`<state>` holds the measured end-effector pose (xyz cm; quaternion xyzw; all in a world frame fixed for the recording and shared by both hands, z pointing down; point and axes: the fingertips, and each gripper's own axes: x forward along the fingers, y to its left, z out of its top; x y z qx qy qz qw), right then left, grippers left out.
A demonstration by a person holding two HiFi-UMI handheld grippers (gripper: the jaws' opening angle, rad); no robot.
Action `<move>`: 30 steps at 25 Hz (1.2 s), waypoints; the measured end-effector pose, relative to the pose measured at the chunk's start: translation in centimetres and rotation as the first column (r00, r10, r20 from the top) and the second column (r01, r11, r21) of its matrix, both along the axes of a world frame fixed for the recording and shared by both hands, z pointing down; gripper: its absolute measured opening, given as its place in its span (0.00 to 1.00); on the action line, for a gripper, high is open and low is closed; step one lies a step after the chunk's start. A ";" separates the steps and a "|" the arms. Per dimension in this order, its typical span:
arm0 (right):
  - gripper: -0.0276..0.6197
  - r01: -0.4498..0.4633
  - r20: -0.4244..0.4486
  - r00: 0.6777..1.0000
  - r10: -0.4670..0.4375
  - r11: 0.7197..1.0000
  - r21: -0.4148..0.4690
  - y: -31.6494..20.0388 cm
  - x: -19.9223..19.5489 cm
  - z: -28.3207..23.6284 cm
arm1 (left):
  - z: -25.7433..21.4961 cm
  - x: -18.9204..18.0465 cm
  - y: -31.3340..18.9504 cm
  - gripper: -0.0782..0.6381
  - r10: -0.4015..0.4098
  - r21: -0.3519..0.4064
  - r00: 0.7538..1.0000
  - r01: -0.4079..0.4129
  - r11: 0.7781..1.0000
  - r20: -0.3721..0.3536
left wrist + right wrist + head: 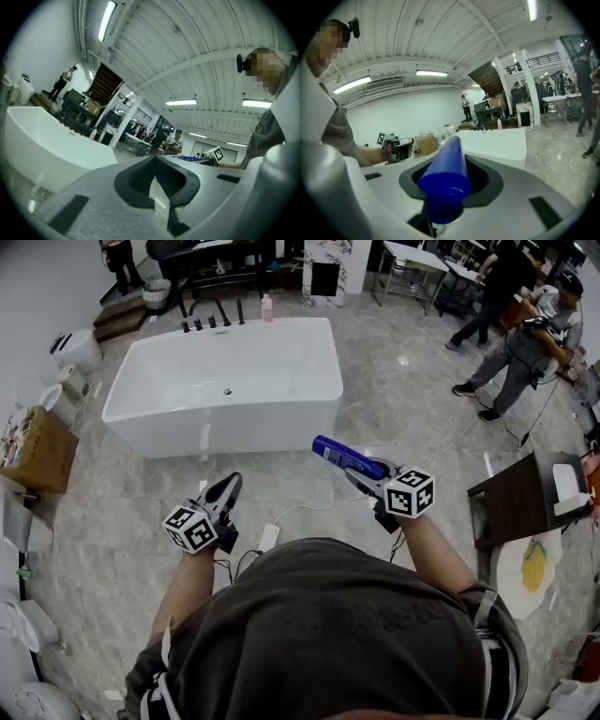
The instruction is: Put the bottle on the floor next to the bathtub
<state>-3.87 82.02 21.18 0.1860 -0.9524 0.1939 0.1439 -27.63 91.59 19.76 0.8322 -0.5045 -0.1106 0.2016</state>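
Note:
A blue bottle (349,461) lies in my right gripper (366,476), whose jaws are shut on it. It is held in the air over the marble floor, in front of the right end of the white bathtub (225,382). In the right gripper view the blue bottle (444,178) fills the space between the jaws and points toward the bathtub (497,143). My left gripper (225,491) hangs lower left, jaws shut with nothing between them. The left gripper view shows the bathtub (47,145) at the left.
A dark wooden side table (525,495) stands at the right. Cardboard boxes (33,448) and toilets (77,348) line the left wall. Two people (520,334) stand at the back right. A white cable and power block (269,537) lie on the floor between my arms.

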 end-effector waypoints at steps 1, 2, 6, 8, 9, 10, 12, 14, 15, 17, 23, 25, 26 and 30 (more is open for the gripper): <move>0.25 0.001 -0.001 1.000 -0.001 1.000 0.001 0.0 0.0 -0.1 | 0.0 0.0 0.0 0.12 0.000 0.000 1.000 0.000 1.000 0.000; 0.25 0.001 -0.001 1.000 -0.001 1.000 0.001 0.0 -0.1 -0.1 | 0.0 0.0 0.1 0.12 0.000 0.000 1.000 0.000 1.000 0.000; 0.25 0.002 -0.006 1.000 -0.002 1.000 0.000 0.0 0.0 -0.2 | -0.1 0.1 0.0 0.12 0.002 -0.001 1.000 -0.002 1.000 -0.001; 0.25 0.002 -0.009 1.000 -0.002 1.000 0.001 -0.2 0.3 -0.1 | -0.1 0.4 -0.2 0.12 0.004 -0.001 1.000 -0.004 1.000 0.001; 0.25 0.001 -0.010 1.000 -0.001 1.000 0.000 -0.3 0.4 -0.1 | -0.1 0.5 -0.3 0.12 0.006 -0.001 1.000 -0.006 1.000 0.002; 0.25 0.001 -0.010 1.000 -0.001 1.000 -0.001 -0.4 0.5 -0.2 | -0.2 0.7 -0.3 0.12 0.008 -0.002 1.000 -0.008 1.000 0.003; 0.25 -0.001 -0.008 1.000 0.001 1.000 -0.003 -0.5 0.8 -0.2 | -0.2 1.0 -0.5 0.12 0.013 -0.006 1.000 -0.013 1.000 0.007; 0.25 -0.004 -0.006 1.000 0.004 1.000 -0.004 -0.8 1.3 -0.2 | -0.3 1.5 -0.8 0.12 0.016 -0.010 1.000 -0.016 1.000 0.010; 0.25 -0.005 -0.006 1.000 0.005 1.000 -0.005 -1.0 1.6 -0.2 | -0.3 1.8 -1.0 0.12 0.016 -0.012 1.000 -0.015 1.000 0.011; 0.25 -0.008 -0.007 1.000 0.008 1.000 -0.006 -1.4 2.4 -0.2 | -0.3 2.5 -1.6 0.12 0.014 -0.016 1.000 -0.014 1.000 0.012; 0.25 -0.011 -0.014 1.000 0.011 1.000 0.001 -3.2 5.7 -0.5 | 0.0 6.7 -3.6 0.12 0.028 -0.018 1.000 -0.028 0.999 0.009; 0.25 -0.007 -0.015 1.000 0.007 1.000 0.005 -3.9 7.2 -0.5 | 0.2 8.6 -4.5 0.12 0.032 -0.017 0.999 -0.032 0.999 0.007; 0.25 -0.005 -0.016 1.000 0.005 1.000 0.008 -4.2 8.0 -0.5 | 0.3 9.5 -4.9 0.12 0.034 -0.015 0.999 -0.033 0.999 0.007; 0.25 -0.003 -0.030 1.000 0.004 1.000 0.023 -5.6 11.0 -0.4 | 0.5 12.9 -6.6 0.12 0.040 -0.003 0.999 -0.040 0.999 -0.001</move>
